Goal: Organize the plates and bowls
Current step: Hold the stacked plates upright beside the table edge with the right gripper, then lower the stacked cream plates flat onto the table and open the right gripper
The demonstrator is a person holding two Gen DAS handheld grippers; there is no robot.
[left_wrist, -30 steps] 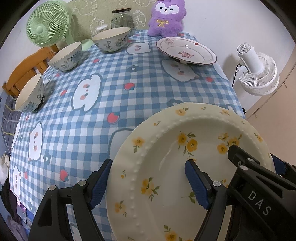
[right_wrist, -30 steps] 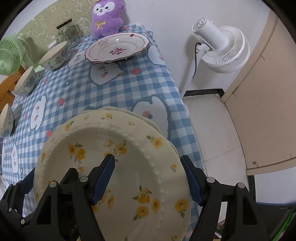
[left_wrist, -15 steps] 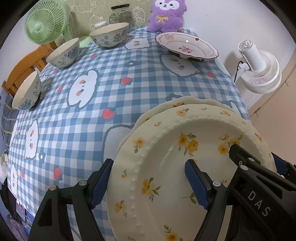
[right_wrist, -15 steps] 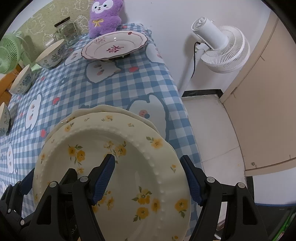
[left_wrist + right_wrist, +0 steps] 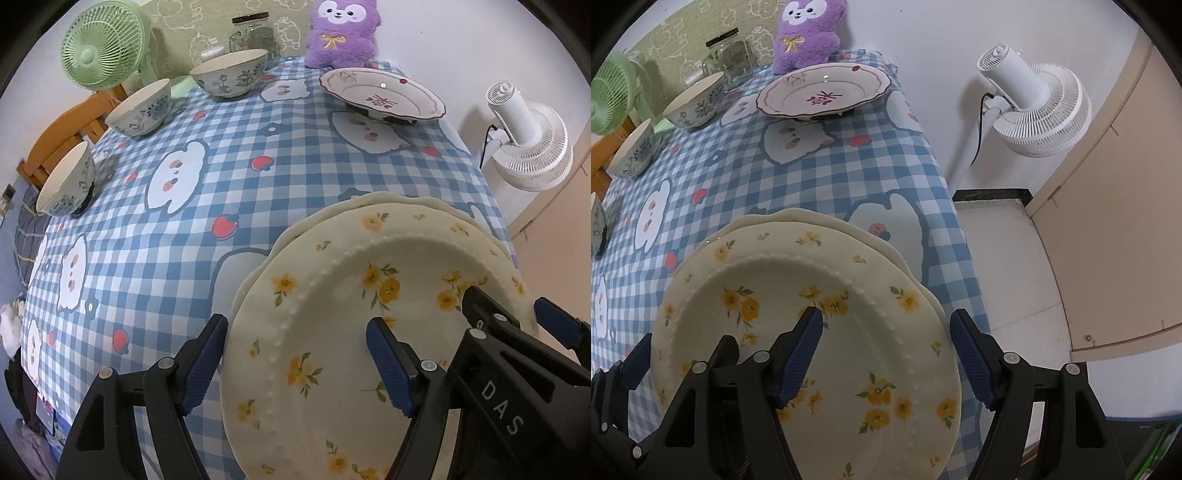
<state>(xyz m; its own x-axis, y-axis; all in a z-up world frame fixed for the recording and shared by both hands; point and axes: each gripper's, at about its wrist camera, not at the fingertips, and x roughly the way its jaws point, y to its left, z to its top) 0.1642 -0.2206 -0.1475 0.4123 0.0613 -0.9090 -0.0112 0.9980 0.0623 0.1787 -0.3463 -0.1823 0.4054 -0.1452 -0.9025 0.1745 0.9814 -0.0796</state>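
While both tongs grip its rim, a yellow-flowered plate (image 5: 369, 332) sits over another plate (image 5: 827, 221).
Left gripper (image 5: 295, 354) closing on the left rim, right gripper (image 5: 886, 354) clamping the right.

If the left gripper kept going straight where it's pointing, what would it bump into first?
Probably the cream plate with yellow flowers. The left gripper straddles that plate's rim, one finger over the dish, the other outside it. The plate sits on another cream plate. Depth is hard to judge.
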